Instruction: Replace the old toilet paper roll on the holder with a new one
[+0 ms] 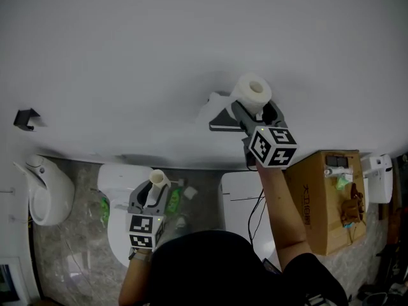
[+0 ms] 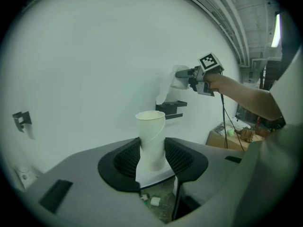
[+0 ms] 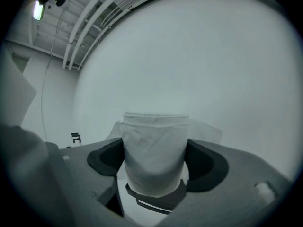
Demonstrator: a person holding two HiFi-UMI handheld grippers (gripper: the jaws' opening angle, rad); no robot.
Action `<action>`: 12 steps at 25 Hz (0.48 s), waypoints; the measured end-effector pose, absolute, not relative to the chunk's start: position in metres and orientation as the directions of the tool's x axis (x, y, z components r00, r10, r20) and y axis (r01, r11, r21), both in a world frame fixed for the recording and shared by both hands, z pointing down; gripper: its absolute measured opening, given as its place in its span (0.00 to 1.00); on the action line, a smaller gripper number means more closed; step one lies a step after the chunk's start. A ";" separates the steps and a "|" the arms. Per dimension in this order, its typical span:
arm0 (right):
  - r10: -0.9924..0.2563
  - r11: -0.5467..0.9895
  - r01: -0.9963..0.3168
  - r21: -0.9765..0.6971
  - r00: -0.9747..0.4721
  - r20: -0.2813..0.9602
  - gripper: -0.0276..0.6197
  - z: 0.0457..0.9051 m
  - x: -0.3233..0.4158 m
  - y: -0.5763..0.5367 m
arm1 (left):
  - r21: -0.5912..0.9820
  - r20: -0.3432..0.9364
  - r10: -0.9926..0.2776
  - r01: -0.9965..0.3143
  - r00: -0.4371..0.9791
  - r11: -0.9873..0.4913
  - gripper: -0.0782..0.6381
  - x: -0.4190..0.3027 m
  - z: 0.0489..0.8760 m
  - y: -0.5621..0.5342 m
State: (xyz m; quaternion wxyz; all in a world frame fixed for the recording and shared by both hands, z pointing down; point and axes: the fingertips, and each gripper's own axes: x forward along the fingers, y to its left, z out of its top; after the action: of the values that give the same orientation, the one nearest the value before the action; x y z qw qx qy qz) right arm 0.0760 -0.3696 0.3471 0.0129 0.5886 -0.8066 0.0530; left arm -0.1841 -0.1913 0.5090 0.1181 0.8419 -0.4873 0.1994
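My right gripper is shut on the new white toilet paper roll, which it holds upright against the white wall, just above the dark wall holder. In the right gripper view the roll fills the space between the jaws, with the holder right beneath it. A loose tail of paper hangs beside the holder. Lower left, my left gripper is shut on the old bare cardboard tube. That tube stands upright between the jaws in the left gripper view, well away from the holder.
A white toilet stands below the left gripper, with a white fixture to its left. A cardboard box holding small items sits at the right. A small black bracket is fixed on the wall at far left. A cable hangs below my right arm.
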 end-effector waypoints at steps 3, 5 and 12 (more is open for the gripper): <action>-0.952 0.284 -0.957 -0.060 -0.289 0.103 0.64 0.358 0.079 -0.384 | 0.003 0.454 -0.776 -0.871 0.438 -0.490 0.35 -0.185 0.513 -0.194; -0.953 0.275 -0.960 -0.051 -0.279 0.121 0.64 0.369 0.081 -0.392 | 0.004 0.459 -0.775 -0.874 0.433 -0.486 0.35 -0.186 0.515 -0.196; -0.951 0.251 -0.968 -0.009 -0.248 0.185 0.64 0.409 0.082 -0.407 | 0.003 0.478 -0.775 -0.883 0.413 -0.469 0.35 -0.192 0.521 -0.200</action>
State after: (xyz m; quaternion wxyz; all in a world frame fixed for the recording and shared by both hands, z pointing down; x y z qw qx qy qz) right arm 0.0823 -0.4072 0.4094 0.0707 0.6091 -0.7876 0.0605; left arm -0.1918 -0.2002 0.5211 0.1286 0.8307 -0.4989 0.2107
